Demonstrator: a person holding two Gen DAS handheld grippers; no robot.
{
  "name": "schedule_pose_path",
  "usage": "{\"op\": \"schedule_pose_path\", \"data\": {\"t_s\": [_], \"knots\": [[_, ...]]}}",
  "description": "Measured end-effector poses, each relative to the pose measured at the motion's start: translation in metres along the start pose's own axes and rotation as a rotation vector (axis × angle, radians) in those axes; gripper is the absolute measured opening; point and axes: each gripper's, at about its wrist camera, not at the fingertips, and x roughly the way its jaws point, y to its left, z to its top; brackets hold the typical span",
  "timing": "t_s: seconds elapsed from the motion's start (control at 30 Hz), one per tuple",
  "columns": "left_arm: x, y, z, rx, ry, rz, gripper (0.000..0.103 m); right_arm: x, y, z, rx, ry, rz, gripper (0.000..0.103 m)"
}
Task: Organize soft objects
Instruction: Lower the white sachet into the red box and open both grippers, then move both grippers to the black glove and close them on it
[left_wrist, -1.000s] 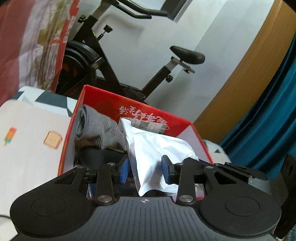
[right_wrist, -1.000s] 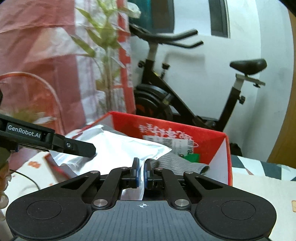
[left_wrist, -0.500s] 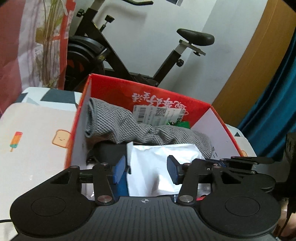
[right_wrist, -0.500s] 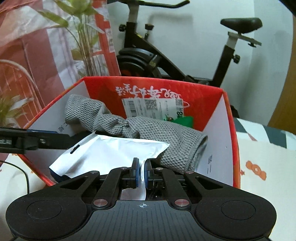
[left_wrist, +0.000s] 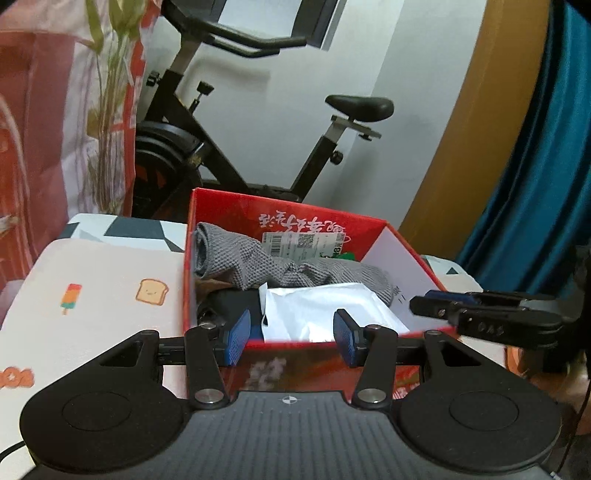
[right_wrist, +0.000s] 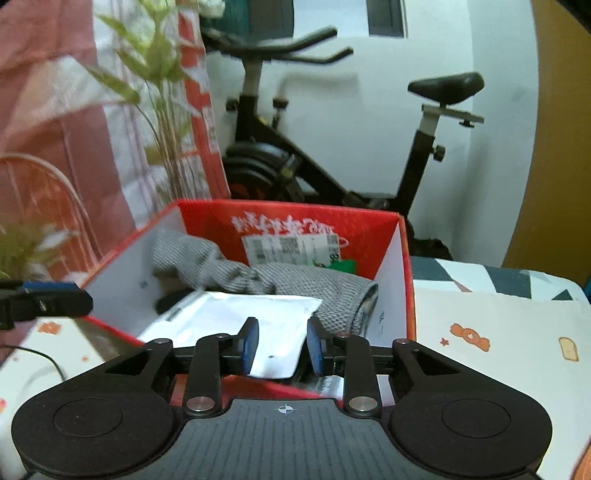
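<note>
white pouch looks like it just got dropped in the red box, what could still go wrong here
1. The white pouch lies loosely over the grey knit cloth, its near edge at the front wall of the red box; it might slide or hang over.
2. The right gripper is opening with that edge between its pads, so pulling back early could drag the pouch out.
3. The left gripper sits open at the front wall and could nudge the box.

One box, a handful of soft things, two grippers

One red box (left_wrist: 221, 206) holds one grey knitted cloth (left_wrist: 258, 264), one white pouch (left_wrist: 325, 306), one dark item (left_wrist: 236, 302) only partly visible, and one green scrap (left_wrist: 349, 255); one barcode label (left_wrist: 303, 242) is stuck on its inner wall. One exercise bike (left_wrist: 207, 147) stands behind. Two grippers: left gripper (left_wrist: 291, 336), right gripper (right_wrist: 282, 345).
</note>
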Motion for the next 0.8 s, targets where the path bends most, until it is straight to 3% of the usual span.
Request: {"op": "schedule_pose_path", "data": {"t_s": [0.2, 0.27, 0.53, 0.8], "knots": [[-0.022, 0.003, -0.03, -0.023, 0.004, -0.011, 0.052, -0.041, 0.008, -0.026, 0.041, -0.066, 0.041, 0.032], [-0.021, 0.004, -0.041, -0.022, 0.024, -0.002, 0.057, -0.047, 0.01, -0.038, 0.05, -0.063, 0.048, 0.033], [0.005, 0.017, -0.085, -0.077, 0.124, 0.041, 0.06, -0.039, 0.021, -0.102, 0.098, 0.066, 0.057, 0.045], [0.015, 0.031, -0.108, -0.178, 0.136, 0.041, 0.062, -0.028, 0.036, -0.143, 0.055, 0.176, 0.06, 0.062]]}}
